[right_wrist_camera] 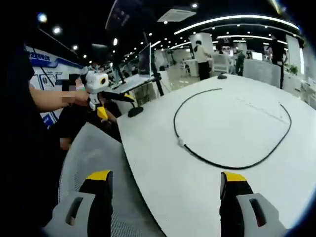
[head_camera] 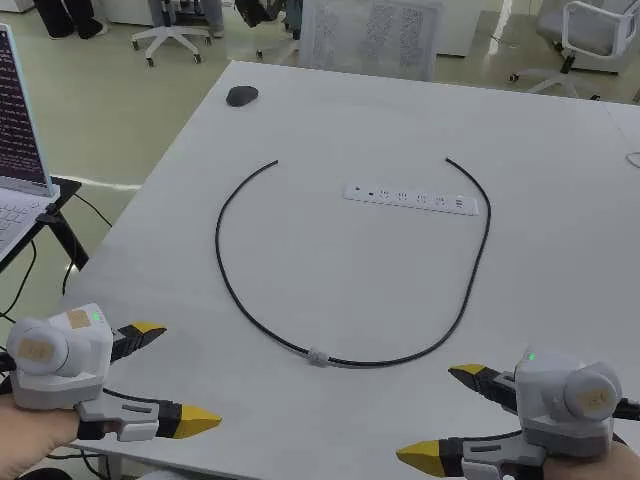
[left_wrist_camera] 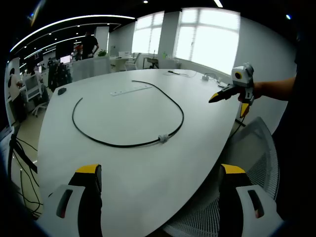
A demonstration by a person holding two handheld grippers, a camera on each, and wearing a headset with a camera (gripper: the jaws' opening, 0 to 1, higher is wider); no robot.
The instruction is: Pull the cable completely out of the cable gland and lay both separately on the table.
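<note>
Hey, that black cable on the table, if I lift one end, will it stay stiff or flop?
Probably floppy: the cable is thin and lies flat in a loose open loop on the table, so it should sag and trail. Being so slender, it likely feels light. The cable gland near mid-length might weigh that spot down slightly.

Head view is looking forward and down from above the near edge of the worktop [head_camera: 350, 275], with the left tongs [head_camera: 188, 373] and right tongs [head_camera: 428, 412] sitting close in its lower corners. Left gripper view is riding low behind its own jaws, facing across the worktop, and is catching the right tongs at its right. Right gripper view is facing the mirrored way and is catching the left tongs at its left. All three views are sharing the cable [head_camera: 218, 250] loop ahead of both tongs.
</note>
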